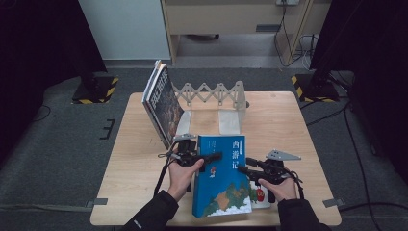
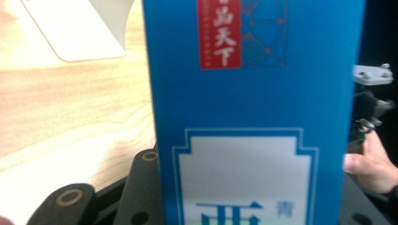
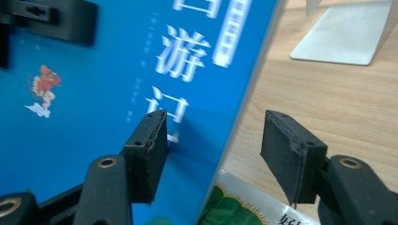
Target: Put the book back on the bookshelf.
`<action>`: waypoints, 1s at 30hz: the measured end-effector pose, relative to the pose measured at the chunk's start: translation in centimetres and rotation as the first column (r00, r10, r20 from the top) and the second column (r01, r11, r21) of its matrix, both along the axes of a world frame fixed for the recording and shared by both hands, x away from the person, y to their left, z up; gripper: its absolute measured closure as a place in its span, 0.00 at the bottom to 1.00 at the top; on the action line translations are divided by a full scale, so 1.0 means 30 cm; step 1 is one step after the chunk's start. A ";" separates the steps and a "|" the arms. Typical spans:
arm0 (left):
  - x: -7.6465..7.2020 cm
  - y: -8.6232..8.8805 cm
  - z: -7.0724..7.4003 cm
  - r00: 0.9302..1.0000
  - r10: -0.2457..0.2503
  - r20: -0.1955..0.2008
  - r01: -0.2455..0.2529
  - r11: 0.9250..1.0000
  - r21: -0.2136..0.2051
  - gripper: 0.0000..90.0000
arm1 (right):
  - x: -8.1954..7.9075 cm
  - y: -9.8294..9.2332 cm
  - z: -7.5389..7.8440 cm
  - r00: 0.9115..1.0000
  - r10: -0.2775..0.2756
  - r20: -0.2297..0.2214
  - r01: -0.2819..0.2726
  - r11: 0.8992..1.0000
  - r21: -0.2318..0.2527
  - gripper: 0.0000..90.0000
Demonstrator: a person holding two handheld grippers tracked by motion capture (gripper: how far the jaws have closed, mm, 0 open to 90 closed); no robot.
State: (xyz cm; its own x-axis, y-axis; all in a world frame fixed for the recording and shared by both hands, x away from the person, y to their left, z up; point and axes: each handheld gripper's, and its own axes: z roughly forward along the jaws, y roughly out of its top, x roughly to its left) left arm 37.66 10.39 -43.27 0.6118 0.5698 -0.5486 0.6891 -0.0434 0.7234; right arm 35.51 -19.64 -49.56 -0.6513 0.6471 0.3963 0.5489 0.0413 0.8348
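A thick blue book [image 1: 222, 179] lies at the table's near middle, its left side tipped up a little. My left gripper [image 1: 209, 161] is shut on it at the spine edge, one jaw across the cover. In the left gripper view the blue spine [image 2: 253, 112] fills the gap between the jaws [image 2: 248, 187]. My right gripper [image 1: 245, 165] stands open at the book's right edge. In the right gripper view its left pad [image 3: 149, 152] rests over the blue cover [image 3: 94, 93] and the other pad hangs over bare wood, with the gripper [image 3: 218, 150] straddling the edge.
A white and green book [image 1: 260, 196] lies under the blue one's right corner, also seen as a cover corner [image 3: 234, 208]. Two books [image 1: 162, 103] lean at the left of an expanding metal rack [image 1: 214, 94] with flat plates [image 1: 230, 122]. The table edge [image 1: 308, 222] is near.
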 end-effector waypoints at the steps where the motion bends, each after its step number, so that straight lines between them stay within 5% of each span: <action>1: -0.004 0.004 0.011 1.000 0.000 0.013 0.000 1.000 0.003 0.67 | -0.001 -0.004 0.002 1.000 -0.006 -0.001 0.006 1.000 0.008 0.45; 7: -0.018 0.047 0.081 0.997 0.011 0.073 -0.012 1.000 0.004 0.67 | 0.002 -0.032 0.006 0.999 -0.036 0.004 0.036 0.999 0.009 0.40; 14: -0.033 0.112 0.163 0.987 0.050 0.151 -0.056 0.998 0.035 0.67 | 0.009 -0.070 -0.004 0.995 -0.095 0.011 0.095 0.991 -0.094 0.39; 18: -0.034 0.147 0.193 0.981 0.068 0.180 -0.080 0.995 0.060 0.67 | 0.015 -0.101 -0.013 0.990 -0.143 0.004 0.141 0.976 -0.163 0.36; 20: -0.031 0.170 0.201 0.980 0.080 0.180 -0.092 0.994 0.057 0.67 | 0.018 -0.123 -0.017 0.984 -0.180 -0.001 0.176 0.962 -0.207 0.35; 24: -0.028 0.202 0.216 0.976 0.106 0.192 -0.122 0.990 0.075 0.67 | 0.024 -0.171 -0.026 0.972 -0.234 0.018 0.227 0.916 -0.331 0.29; 27: -0.033 0.199 0.226 0.959 0.118 0.259 -0.164 0.972 0.165 0.67 | 0.029 -0.204 -0.040 0.964 -0.264 -0.002 0.245 0.897 -0.368 0.26; 30: -0.026 0.217 0.227 0.957 0.140 0.254 -0.184 0.970 0.158 0.67 | 0.036 -0.227 -0.048 0.958 -0.287 -0.013 0.258 0.880 -0.399 0.26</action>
State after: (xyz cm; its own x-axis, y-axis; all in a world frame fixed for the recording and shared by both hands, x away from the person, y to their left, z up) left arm 36.89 16.90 -36.45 0.6041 0.7467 -0.2782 0.5050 -0.0887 0.8585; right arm 36.59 -26.47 -51.02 -0.4067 0.9064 0.1138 0.6416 0.1948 0.7419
